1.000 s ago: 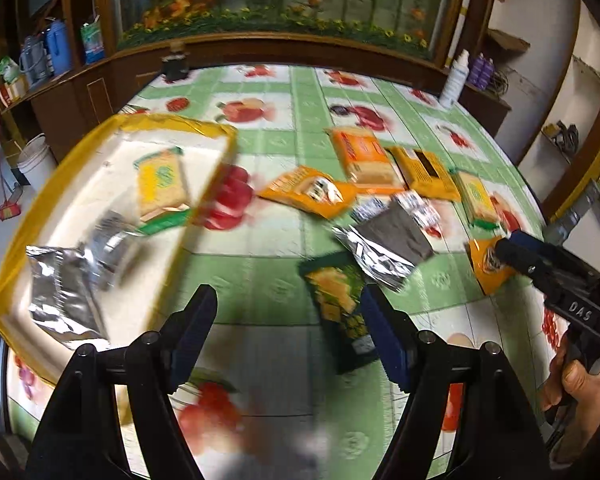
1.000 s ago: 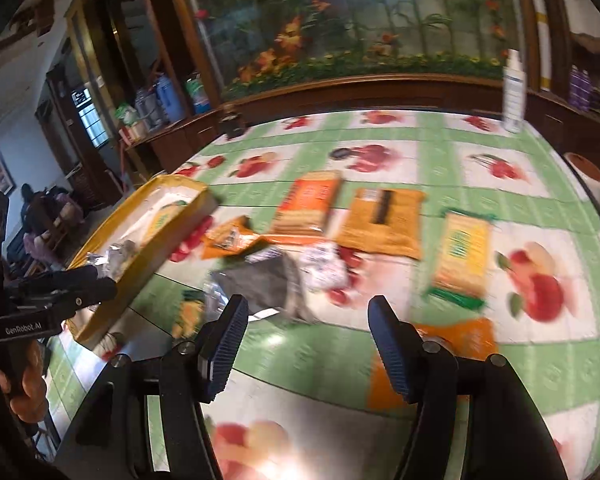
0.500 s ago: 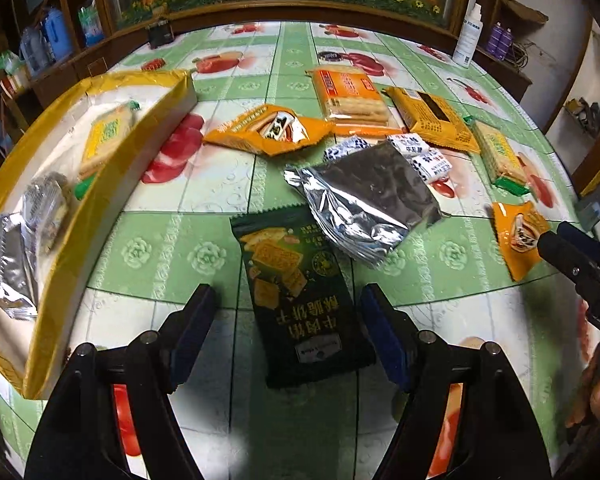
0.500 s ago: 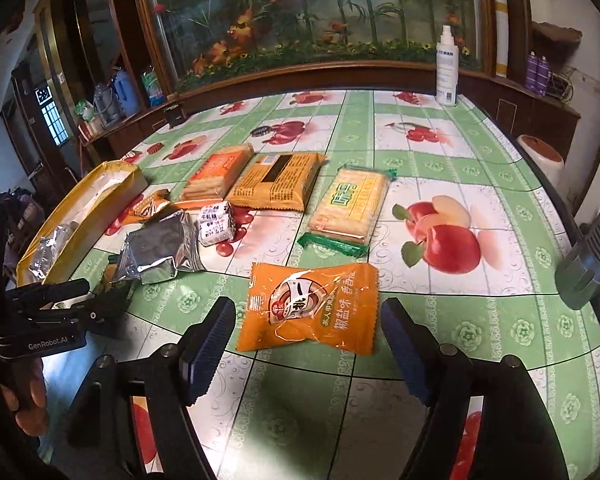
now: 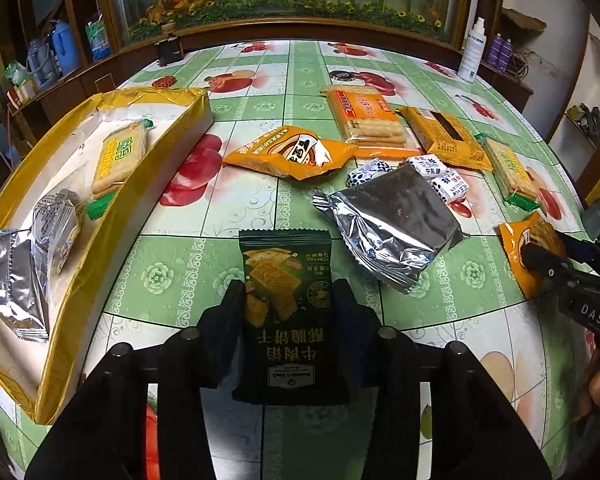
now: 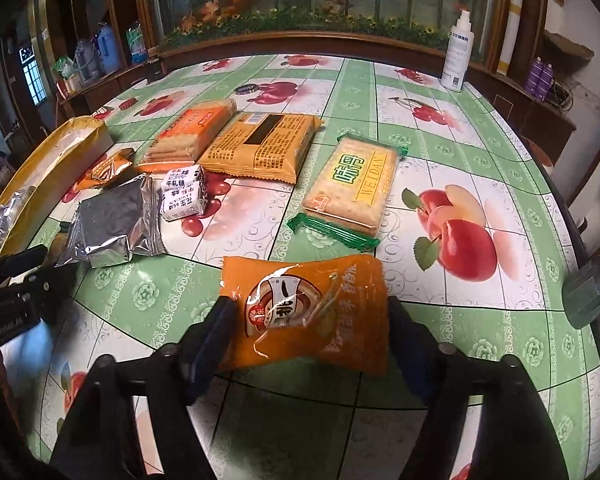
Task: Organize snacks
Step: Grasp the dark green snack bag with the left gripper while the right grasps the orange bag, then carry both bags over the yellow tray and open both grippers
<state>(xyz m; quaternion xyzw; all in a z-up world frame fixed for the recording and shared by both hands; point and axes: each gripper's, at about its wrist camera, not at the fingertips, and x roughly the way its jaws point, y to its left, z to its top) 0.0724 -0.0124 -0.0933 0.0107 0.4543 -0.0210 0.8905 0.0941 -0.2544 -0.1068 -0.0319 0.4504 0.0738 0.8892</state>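
A: Snacks lie scattered over the tabletop [image 5: 180,280], all to the right of the yellow tray [image 5: 80,280], which already holds a cracker pack [image 5: 120,156] and two silver pouches [image 5: 24,264]. What's each tool doing?

B: The left tool [image 5: 288,304] has its jaws narrowed against the sides of the dark green cracker bag [image 5: 286,280], which sits just right of the tray's near corner. It looks gripped, though I can't tell if it's off the cloth. The right tool [image 6: 308,324] brackets the orange bun packet [image 6: 312,312], far from the tray at the right end of the spread; the jaws sit at its edges, and whether they're pressing I can't tell.

A: How would you do this step well?

B: Squeeze gently; these are crackers, and a hard pinch probably breaks them. Lift the green bag clear before swinging it over the tray wall, or the wall will likely catch its hanging end. Set it in the bare stretch between the cracker pack and the pouches.

A: And the orange one?

B: Pinch the slippery film near the middle so it won't slide out, and keep it clear of the silver foil bag [image 6: 116,220] on the way across.
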